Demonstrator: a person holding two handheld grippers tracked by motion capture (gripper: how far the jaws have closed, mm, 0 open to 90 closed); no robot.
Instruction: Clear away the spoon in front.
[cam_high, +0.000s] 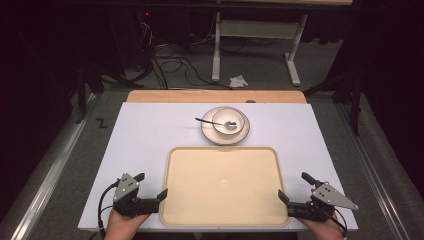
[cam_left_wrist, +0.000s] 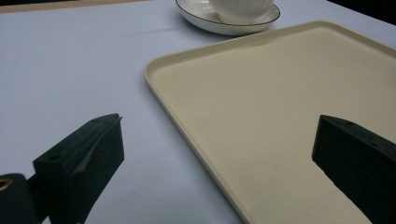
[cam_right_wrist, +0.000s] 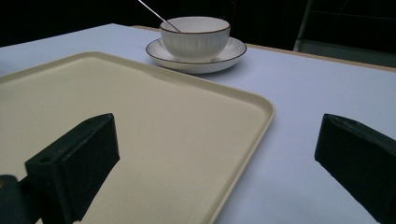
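Left tool (cam_high: 151, 186) jaws spread, straddling the tray's (cam_high: 225, 220) left rim | right tool (cam_high: 293, 186) jaws spread, straddling its right rim | bowl (cam_high: 230, 121) with spoon (cam_high: 212, 122) on saucer (cam_high: 207, 130), just beyond tray on white worktop (cam_high: 140, 140)

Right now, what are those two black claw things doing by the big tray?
A person holds a gripper in each hand at the near edge of the table. The left gripper and right gripper are both open, one at each near side of the empty cream tray, each straddling its rim and gripping nothing. Beyond the tray, a bowl with a spoon in it sits on a saucer, untouched.
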